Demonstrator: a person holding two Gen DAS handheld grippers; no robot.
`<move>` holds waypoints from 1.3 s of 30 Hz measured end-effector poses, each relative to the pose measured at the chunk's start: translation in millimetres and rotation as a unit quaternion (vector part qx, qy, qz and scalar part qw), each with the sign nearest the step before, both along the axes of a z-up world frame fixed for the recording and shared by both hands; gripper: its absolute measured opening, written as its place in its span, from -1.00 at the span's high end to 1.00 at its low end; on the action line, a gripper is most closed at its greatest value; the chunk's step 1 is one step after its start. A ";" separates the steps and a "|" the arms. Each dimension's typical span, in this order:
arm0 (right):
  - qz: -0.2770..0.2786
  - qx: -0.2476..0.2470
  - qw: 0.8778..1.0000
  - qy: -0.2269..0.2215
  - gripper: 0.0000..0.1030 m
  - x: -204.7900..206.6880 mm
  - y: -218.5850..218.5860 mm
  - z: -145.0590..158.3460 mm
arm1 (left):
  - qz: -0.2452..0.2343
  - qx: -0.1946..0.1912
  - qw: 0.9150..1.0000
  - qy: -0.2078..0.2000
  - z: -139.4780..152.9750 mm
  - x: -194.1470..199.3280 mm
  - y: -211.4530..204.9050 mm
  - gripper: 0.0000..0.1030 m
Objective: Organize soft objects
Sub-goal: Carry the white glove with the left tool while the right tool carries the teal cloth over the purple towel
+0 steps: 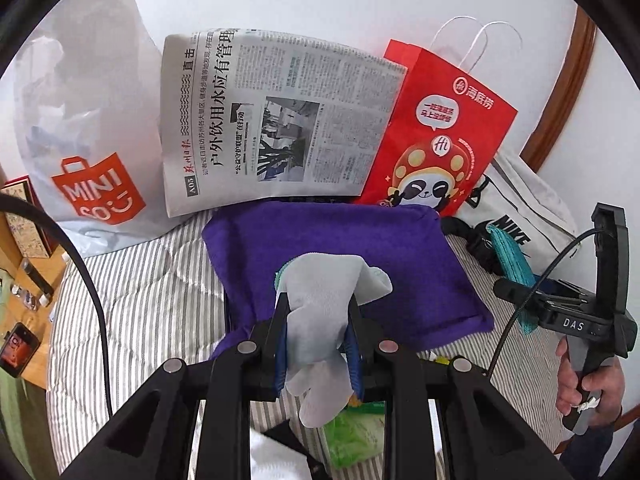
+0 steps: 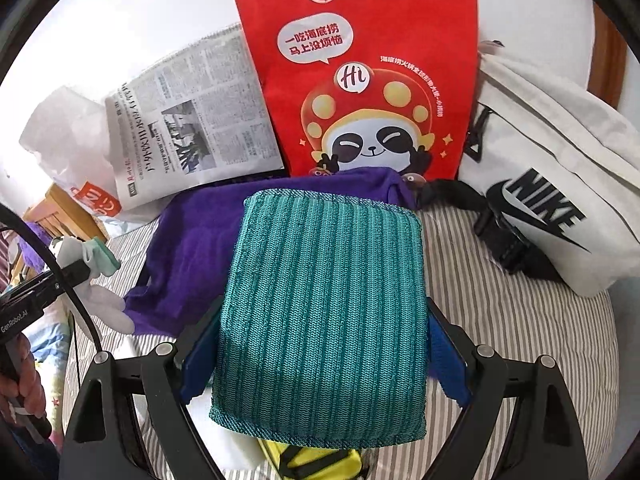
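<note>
The grey glove is being pinched in the nearly closed left gripper, hanging down through its fingers over the purple towel on the bed. The teal cloth is being gripped by the wide-spread right gripper, its ribs running straight ahead toward the towel and red bag; both hands are being held about equally near.
</note>
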State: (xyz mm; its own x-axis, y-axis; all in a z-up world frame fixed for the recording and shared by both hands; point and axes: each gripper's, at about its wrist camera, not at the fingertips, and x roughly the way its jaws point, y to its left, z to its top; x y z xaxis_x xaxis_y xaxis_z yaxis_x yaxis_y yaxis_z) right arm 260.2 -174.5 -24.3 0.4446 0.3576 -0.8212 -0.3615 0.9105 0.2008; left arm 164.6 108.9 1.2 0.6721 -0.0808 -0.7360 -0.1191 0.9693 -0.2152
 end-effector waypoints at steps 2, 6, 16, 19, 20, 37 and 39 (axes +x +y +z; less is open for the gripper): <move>0.000 -0.004 1.000 0.002 -0.73 11.0 3.2 -3.2 | 0.000 -0.002 1.000 0.004 -3.2 9.4 2.5 0.55; 0.003 -0.019 1.000 0.001 -0.73 30.9 11.2 -9.3 | -0.004 -0.005 1.000 0.010 -8.0 26.9 5.4 0.55; 0.005 -0.042 0.999 0.012 -0.73 79.8 25.5 -35.9 | -0.016 -0.006 0.999 0.035 -30.0 80.2 11.4 0.55; 0.009 -0.055 0.998 0.028 -0.73 95.2 31.4 -51.9 | -0.016 -0.009 0.999 0.044 -40.3 95.7 15.8 0.55; 0.011 -0.059 0.998 0.033 -0.73 99.3 32.9 -57.1 | -0.016 -0.011 0.999 0.048 -43.3 100.3 17.0 0.55; 0.074 -0.130 0.989 0.020 -0.73 117.2 90.0 -89.4 | -0.006 -0.009 0.996 0.088 -92.2 151.3 27.3 0.55; 0.067 -0.138 0.987 0.036 -0.73 122.7 93.0 -100.4 | -0.004 -0.010 0.996 0.090 -95.3 153.3 27.5 0.55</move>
